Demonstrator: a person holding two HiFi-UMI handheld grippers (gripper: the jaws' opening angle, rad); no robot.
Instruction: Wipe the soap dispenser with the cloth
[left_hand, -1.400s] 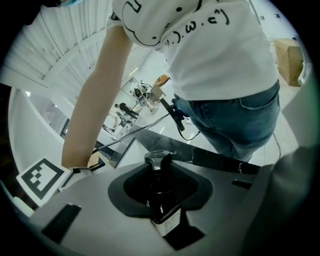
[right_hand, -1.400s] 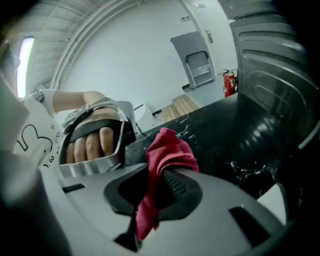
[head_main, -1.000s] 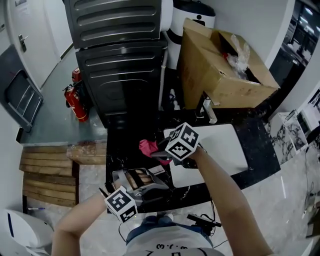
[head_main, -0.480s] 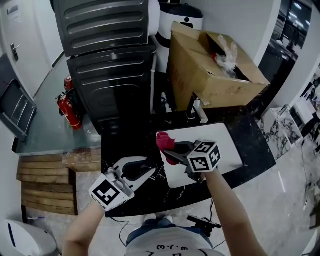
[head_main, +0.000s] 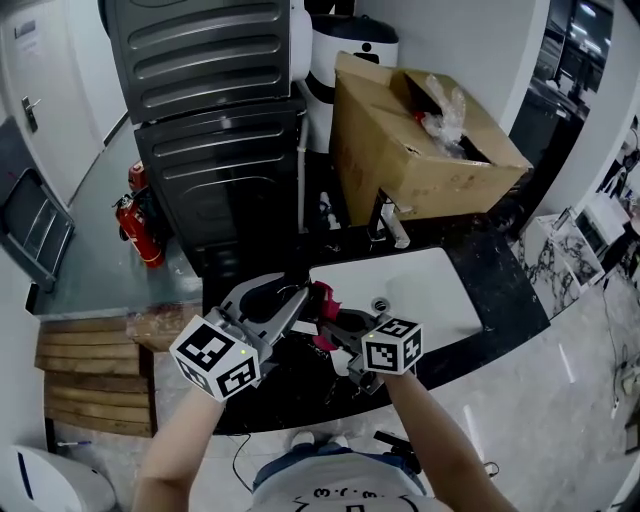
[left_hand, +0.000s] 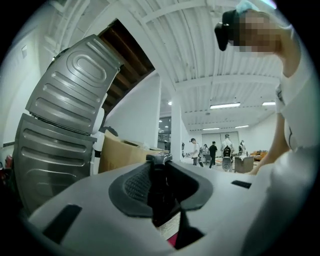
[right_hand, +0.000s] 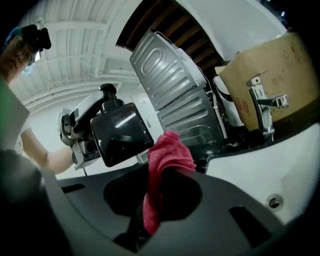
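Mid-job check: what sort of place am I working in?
Likely a mock washbasin station in a workshop hall: white sink, faucet, cardboard box behind, fire extinguisher on the floor.

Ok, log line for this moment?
left tongs: shut on soap dispenser | right tongs: shut on red cloth | cloth close beside dispenser, contact unclear | both held above counter by sink

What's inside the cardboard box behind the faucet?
Crumpled clear plastic shows at the open top of the box. Whatever lies lower is hidden by its walls and flaps.
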